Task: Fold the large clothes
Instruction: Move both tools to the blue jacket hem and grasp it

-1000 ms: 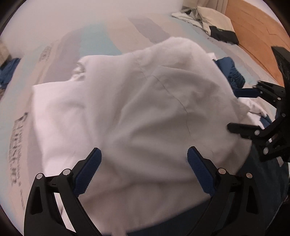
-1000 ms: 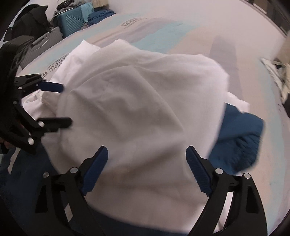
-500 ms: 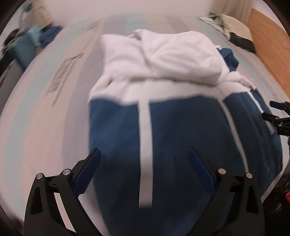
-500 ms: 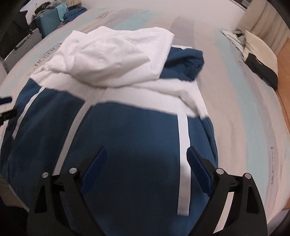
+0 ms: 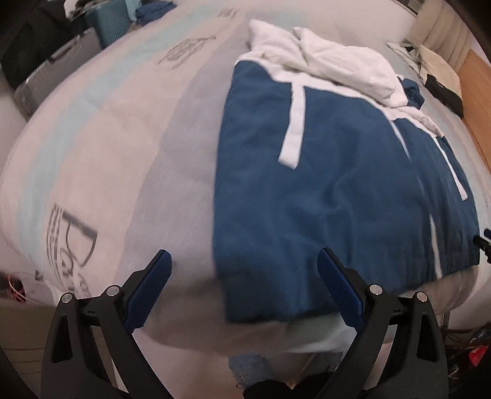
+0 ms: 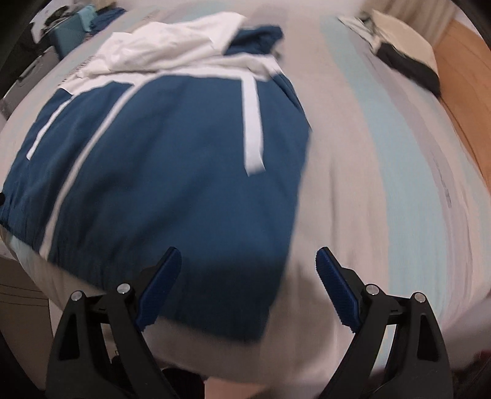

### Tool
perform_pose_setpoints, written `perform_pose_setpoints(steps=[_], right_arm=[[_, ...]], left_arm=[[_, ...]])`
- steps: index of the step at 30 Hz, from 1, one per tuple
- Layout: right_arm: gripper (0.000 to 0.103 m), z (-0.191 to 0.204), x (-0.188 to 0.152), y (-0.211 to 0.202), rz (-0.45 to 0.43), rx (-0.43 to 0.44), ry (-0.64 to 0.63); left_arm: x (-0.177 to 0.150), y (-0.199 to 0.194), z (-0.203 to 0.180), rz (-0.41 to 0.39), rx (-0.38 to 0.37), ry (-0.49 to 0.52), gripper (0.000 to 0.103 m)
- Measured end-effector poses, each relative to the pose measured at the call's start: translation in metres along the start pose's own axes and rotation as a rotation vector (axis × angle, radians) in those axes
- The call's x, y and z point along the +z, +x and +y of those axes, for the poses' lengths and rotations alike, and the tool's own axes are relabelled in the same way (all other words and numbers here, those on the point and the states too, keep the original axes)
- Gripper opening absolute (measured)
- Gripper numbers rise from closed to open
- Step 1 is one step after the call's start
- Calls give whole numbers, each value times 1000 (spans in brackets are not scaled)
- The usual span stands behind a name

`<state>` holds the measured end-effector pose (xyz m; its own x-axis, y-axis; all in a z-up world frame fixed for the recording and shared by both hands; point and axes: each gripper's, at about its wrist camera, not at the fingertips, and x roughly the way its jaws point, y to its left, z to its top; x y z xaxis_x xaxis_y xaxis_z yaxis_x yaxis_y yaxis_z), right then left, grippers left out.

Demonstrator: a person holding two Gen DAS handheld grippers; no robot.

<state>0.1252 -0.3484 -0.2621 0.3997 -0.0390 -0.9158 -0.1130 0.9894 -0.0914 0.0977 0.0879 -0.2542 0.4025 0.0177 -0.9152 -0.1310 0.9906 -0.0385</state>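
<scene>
The blue-and-white jacket (image 5: 331, 196) is lying spread on the bed (image 5: 129, 129), filling the right of the left wrist view, its white top bunching at the upper edge. Both the left tool (image 5: 244, 290) and right tool (image 6: 248, 287) are hanging wide apart, gripping nothing. Folding is barely starting.

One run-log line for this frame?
left tool: open, empty | right tool: open, empty | blue-and-white hooded jacket: flat on striped bed

A pale bedsheet (image 5: 101, 129) with light blue stripes and grey lettering covers the bed, with a teal suitcase (image 5: 112, 21) and a grey case (image 5: 53, 78) beyond its far left and a wooden headboard (image 6: 460, 79) at right.
</scene>
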Motion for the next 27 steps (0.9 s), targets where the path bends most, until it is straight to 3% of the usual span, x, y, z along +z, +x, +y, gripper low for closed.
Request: perform_pose_setpoints(steps=[5,11,14,19,27], right_arm=[[85,-5,-25,5,64,4,89],[85,-12,-30,4,65,51,172],[85,-18,-33,3,64,126,229],[85,-31,-44,6,78,196,292],[85,-38,-46,14,81,235,333]], left_arm=[[-8,8,11,42,-58,-24,94],[-8,12,-6,73,-133,-4,94],[-12,14,-17,77,-138,35,93],[-11,19,-15,90,-150,-10,92],[-7,25,-9,109,-146,-40,93]])
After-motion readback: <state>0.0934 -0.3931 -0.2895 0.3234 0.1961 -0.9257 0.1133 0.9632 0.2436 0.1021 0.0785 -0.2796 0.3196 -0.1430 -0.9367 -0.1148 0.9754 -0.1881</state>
